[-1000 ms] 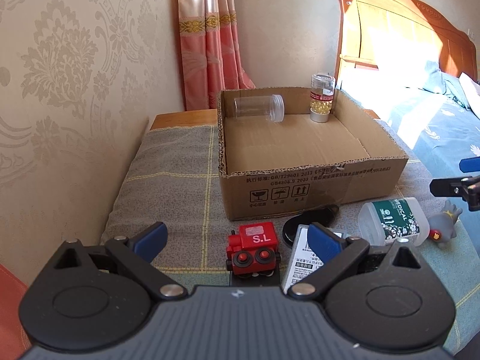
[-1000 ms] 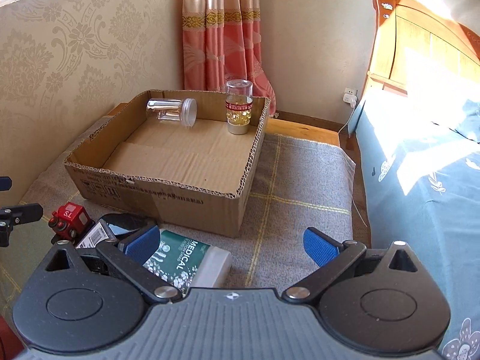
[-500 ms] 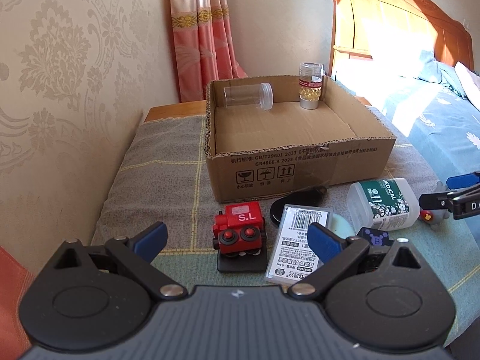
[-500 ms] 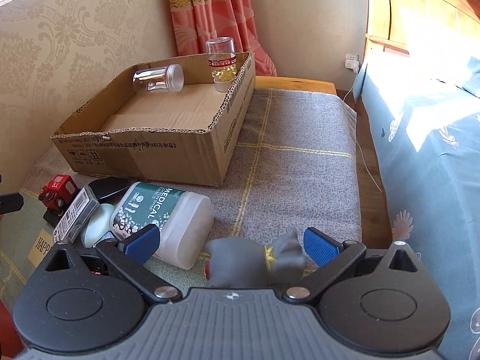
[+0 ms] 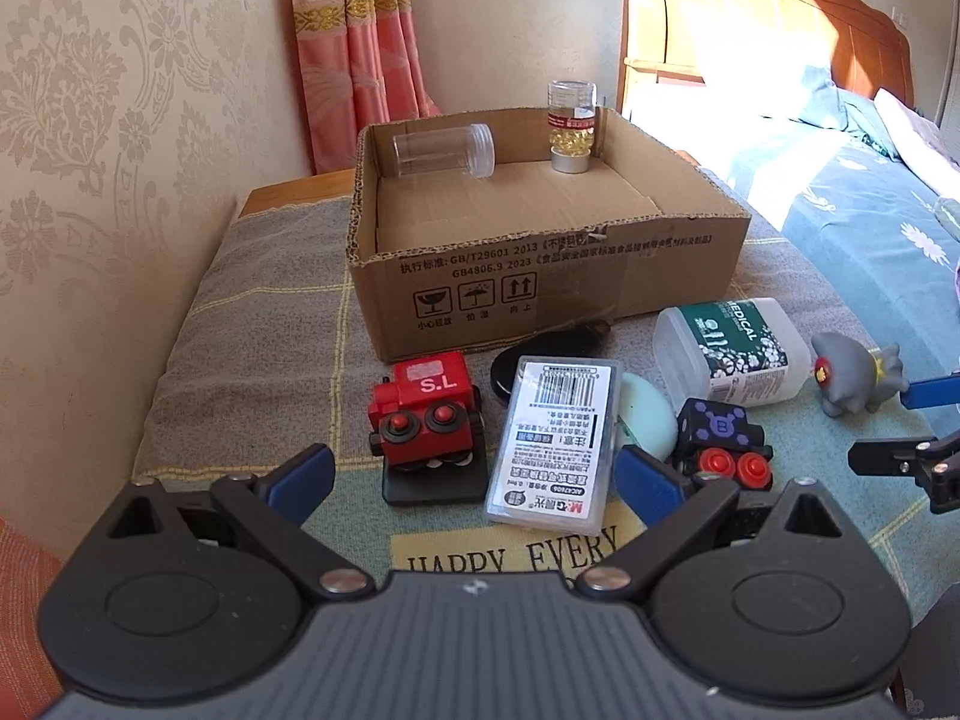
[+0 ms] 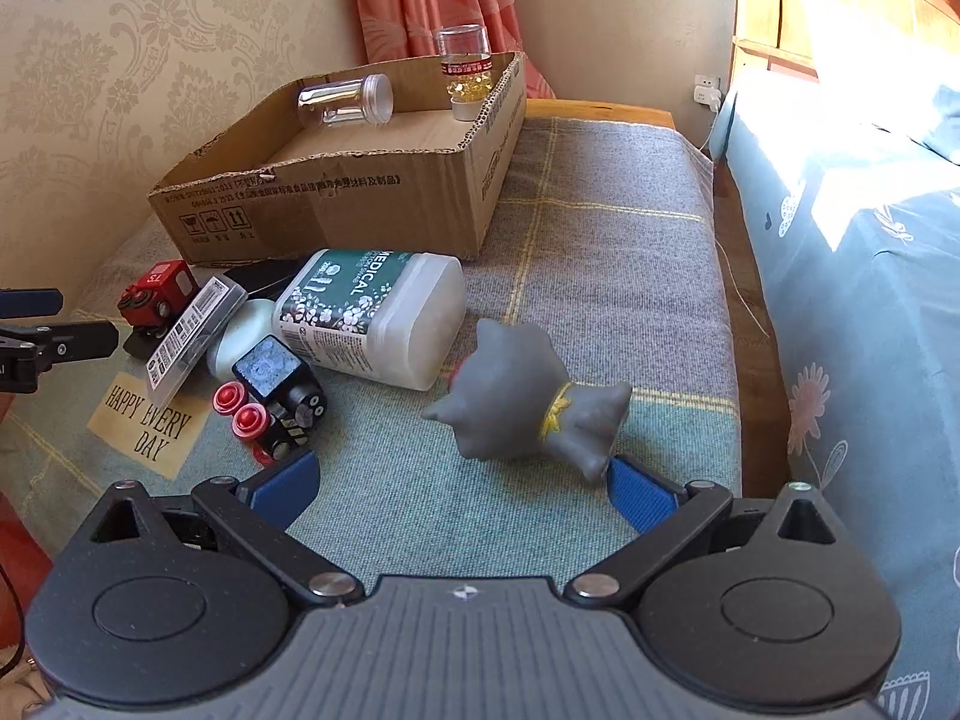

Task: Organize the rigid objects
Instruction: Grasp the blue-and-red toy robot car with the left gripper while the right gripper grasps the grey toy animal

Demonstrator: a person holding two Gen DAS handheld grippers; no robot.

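1. My left gripper (image 5: 468, 480) sits at the bottom of its frame, jaws wide apart and holding nothing – the red toy train (image 5: 423, 414) and the clear barcode case (image 5: 555, 444) lie just ahead of it on the counter (image 5: 252, 324)
2. My right gripper (image 6: 462, 486) also has its jaws spread and empty; the grey figurine (image 6: 528, 396) lies mid-frame, its tail end against the right pad
3. The cardboard box (image 5: 540, 288) fills the upper centre – a clear jar (image 5: 444, 150) lies on its side at its back left, a capsule bottle (image 5: 571, 126) stands at its back right
4. The white medical bottle (image 6: 372, 312) lies on its side in front of the box, beside a dark toy train (image 6: 276, 396)
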